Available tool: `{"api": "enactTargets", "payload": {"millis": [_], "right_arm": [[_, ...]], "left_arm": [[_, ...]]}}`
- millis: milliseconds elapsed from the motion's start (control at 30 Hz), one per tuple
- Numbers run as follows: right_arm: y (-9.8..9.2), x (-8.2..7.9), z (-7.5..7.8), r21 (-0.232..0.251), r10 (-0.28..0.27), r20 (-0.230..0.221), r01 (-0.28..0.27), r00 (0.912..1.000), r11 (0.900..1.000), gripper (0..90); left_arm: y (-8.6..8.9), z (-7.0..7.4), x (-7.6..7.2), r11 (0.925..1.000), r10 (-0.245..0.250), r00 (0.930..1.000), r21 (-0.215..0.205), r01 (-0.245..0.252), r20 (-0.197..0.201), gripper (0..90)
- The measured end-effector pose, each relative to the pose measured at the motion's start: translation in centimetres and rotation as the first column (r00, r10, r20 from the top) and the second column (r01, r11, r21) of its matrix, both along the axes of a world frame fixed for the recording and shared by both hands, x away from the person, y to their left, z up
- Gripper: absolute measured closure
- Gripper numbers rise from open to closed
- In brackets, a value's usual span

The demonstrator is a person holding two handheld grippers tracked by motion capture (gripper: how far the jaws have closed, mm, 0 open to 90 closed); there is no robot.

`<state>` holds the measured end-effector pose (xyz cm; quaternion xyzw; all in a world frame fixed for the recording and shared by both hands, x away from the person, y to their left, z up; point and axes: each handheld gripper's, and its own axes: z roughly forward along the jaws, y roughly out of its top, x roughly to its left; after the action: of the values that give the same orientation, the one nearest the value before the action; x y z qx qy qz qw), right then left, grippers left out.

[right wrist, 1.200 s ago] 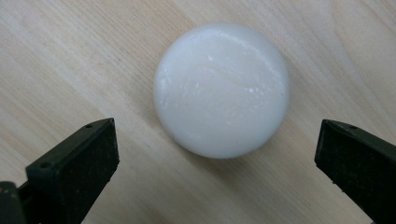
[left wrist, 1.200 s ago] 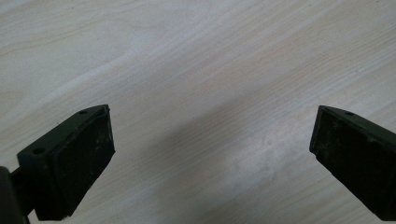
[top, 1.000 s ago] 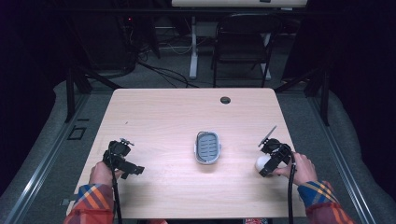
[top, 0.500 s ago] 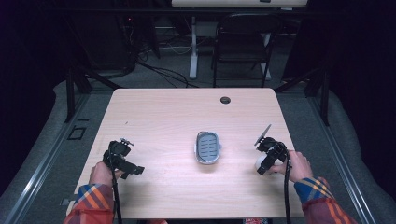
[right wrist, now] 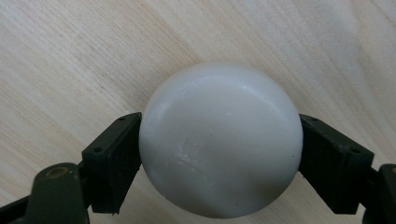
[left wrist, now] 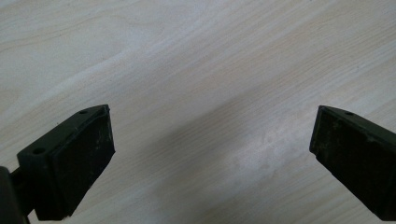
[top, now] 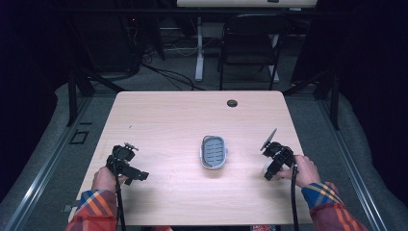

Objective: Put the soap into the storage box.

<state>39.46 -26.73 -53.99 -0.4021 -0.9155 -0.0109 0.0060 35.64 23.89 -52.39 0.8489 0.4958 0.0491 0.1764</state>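
Progress early | your right gripper [right wrist: 219,154] jaws clamp white ball [right wrist: 219,140] | left gripper [left wrist: 210,154] jaws apart, idle | tray [top: 213,152] mid-bench, unfilled

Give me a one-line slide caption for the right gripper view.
Right gripper clamps a smooth white rounded object between its black jaws, above the light wooden table.

My right gripper [top: 272,166] has slid leftward across the desk [top: 183,120] toward the grey tray [top: 213,152], carrying the white ball [right wrist: 219,140] clamped between my jaws along with it.
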Motion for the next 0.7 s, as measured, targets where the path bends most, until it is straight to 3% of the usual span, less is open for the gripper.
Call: {"api": "enactTargets", "payload": {"millis": [133, 233, 700], "right_arm": [[0.08, -0.15, -0.33, 0.015, -0.011, 0.022, 0.011, 0.9997, 1.000, 21.3], [0.09, -0.01, -0.21, -0.008, 0.007, 0.004, -0.007, 1.0000, 1.000, 21.4], [0.11, -0.03, -0.51, -0.011, -0.008, 0.005, 0.008, 1.0000, 1.000, 23.5]], "left_arm": [[0.01, -0.01, 0.01, 1.0000, -0.003, 1.0000, 0.003, 0.003, 0.000, 0.0], [-0.02, -0.04, 0.02, 1.0000, -0.003, 1.0000, 0.002, 0.003, -0.002, 0.0], [-0.06, -0.04, 0.00, 1.0000, -0.005, 1.0000, 0.003, 0.005, -0.005, 0.0]]}}
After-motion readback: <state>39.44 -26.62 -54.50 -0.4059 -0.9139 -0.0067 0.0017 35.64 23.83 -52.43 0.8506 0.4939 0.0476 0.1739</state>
